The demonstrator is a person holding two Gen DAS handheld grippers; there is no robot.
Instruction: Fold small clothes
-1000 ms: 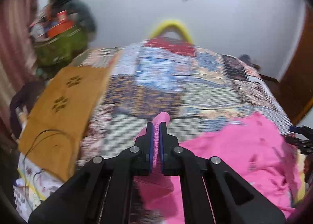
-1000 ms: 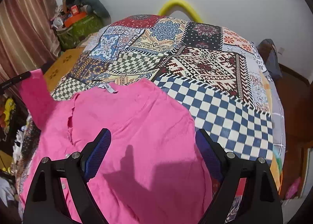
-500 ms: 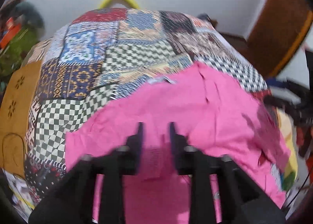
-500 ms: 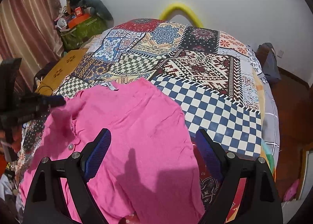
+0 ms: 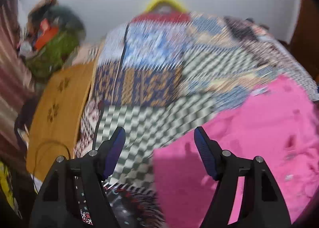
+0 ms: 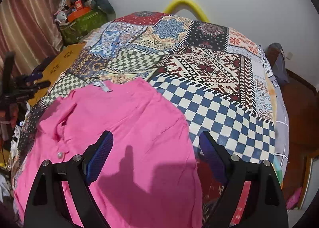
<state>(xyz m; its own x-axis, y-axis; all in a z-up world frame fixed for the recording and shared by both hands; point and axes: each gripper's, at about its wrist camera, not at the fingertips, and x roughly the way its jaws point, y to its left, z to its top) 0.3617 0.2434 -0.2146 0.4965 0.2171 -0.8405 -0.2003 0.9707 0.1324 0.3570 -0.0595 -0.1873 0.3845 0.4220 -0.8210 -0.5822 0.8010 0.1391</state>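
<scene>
Left gripper [image 5: 159, 138] jaws just been opening, nothing between, right gripper [image 6: 155, 144] spread wide and empty over pink shirt [image 6: 119, 128] lying flat below and ahead on patchwork bedspread [image 6: 209, 72]; likely between folds, next needs regrasping a shirt edge.

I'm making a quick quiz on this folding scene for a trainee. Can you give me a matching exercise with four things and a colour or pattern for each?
Things:
1. shirt
2. hoop behind the bed
3. curtain
4. bedspread

Colours or patterns:
A. yellow
B. patchwork with checks
C. pink
D. brownish stripes

Pairs: 1-C, 2-A, 3-D, 4-B
</scene>
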